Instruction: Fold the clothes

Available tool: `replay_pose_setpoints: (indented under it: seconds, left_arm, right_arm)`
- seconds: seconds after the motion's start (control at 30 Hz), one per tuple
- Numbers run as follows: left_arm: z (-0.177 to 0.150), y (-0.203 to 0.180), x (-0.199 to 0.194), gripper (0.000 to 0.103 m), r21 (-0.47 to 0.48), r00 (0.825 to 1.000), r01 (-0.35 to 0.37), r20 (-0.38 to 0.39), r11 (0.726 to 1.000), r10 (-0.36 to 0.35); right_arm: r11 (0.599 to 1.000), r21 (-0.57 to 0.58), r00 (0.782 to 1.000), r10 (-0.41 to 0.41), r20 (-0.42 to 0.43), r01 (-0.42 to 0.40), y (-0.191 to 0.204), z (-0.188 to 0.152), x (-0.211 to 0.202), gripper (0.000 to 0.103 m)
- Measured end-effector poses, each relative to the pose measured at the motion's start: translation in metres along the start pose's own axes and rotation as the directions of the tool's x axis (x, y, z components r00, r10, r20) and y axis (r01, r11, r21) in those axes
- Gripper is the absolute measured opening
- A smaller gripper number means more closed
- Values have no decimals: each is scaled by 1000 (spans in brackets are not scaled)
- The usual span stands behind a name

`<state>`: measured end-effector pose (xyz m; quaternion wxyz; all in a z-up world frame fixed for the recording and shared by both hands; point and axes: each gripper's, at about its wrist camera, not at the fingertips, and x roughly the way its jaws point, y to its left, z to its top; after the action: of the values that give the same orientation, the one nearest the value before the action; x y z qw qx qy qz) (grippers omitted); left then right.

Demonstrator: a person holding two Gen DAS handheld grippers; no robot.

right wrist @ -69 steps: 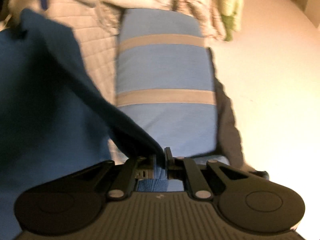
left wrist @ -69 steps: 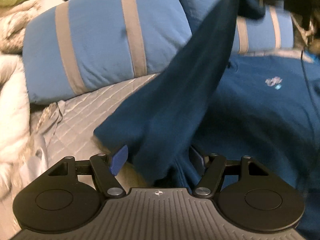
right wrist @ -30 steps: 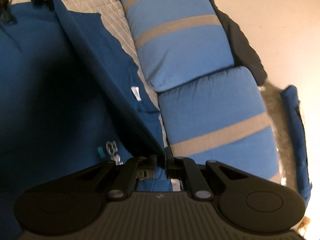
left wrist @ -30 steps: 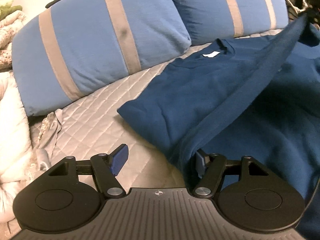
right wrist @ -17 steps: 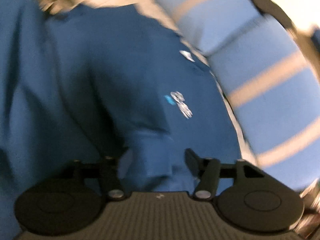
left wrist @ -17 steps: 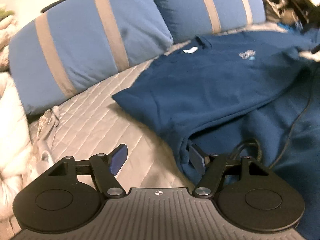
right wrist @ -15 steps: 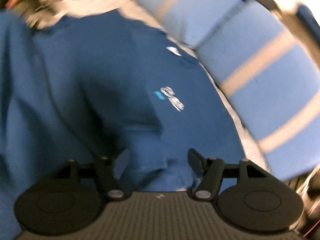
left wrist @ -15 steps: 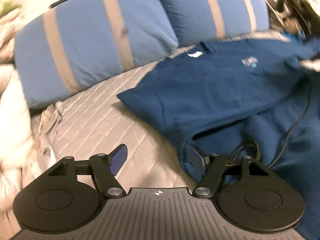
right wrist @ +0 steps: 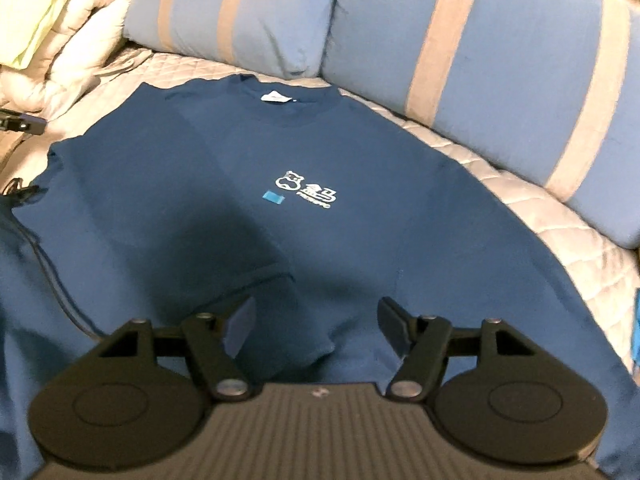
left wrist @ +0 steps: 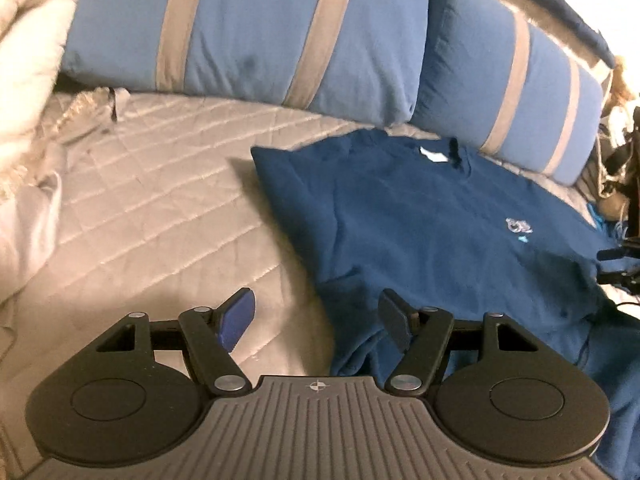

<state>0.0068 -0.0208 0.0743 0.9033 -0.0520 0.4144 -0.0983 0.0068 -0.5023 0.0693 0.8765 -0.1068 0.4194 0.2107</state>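
A dark blue T-shirt (right wrist: 320,208) lies front up on a quilted grey bedspread (left wrist: 152,216), collar toward the pillows, white logo on the chest. One sleeve (right wrist: 280,300) lies folded over its body. My right gripper (right wrist: 316,322) is open and empty just above that sleeve. In the left wrist view the shirt (left wrist: 420,232) lies to the right. My left gripper (left wrist: 316,316) is open and empty at the shirt's left edge, over bedspread and cloth.
Two blue pillows with grey stripes (left wrist: 248,28) (right wrist: 500,64) stand behind the shirt. A white duvet (right wrist: 68,60) is bunched at the left. A thin black cable (right wrist: 52,280) runs over the shirt's left part.
My right gripper has let go of the sleeve and opened; the sleeve now lies on the shirt. Both grippers have drawn back and now face the pillows.
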Motion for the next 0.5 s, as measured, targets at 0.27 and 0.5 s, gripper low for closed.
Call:
replay_pose_setpoints:
  seconds: [0.27,0.5]
  left_arm:
    - [-18,-12,24,69,110,991,-107,-63,988,114]
    - [-15,-13,18,69,109,990,-121,-63,987,128]
  right_arm:
    - [992,6,984,126,-130,-126,0,1,39,11]
    - [989,-147,988,-14,-151,-8,3,22,22,4]
